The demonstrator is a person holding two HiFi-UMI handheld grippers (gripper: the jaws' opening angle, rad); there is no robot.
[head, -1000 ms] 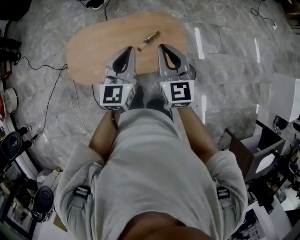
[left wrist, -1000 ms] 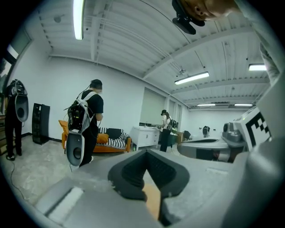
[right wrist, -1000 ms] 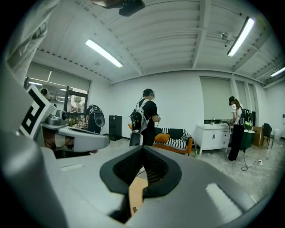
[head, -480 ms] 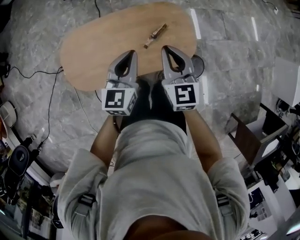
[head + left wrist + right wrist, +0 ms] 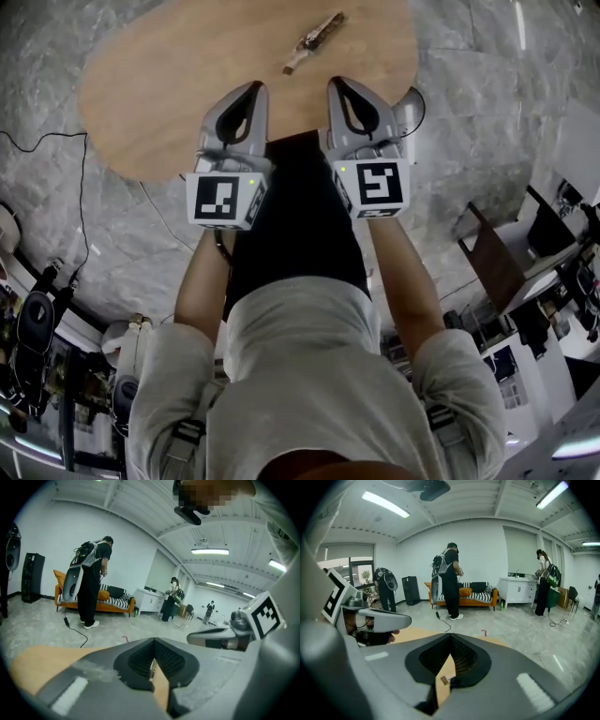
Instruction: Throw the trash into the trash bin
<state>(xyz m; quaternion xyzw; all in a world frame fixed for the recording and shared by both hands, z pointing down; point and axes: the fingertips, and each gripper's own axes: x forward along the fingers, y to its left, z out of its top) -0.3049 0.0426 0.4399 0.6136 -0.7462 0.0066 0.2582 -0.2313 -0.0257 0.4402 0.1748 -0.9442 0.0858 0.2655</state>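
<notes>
now closer in the head view: trash, a thin brownish scrap, lying untouched on the far part of the wooden tabletop. well short of it, left claw and right claw, lowered toward the tabletop's near edge over the last second, each pressed together with nothing pinched. likely only the approach so far; needs one claw spread before any pickup.
</notes>
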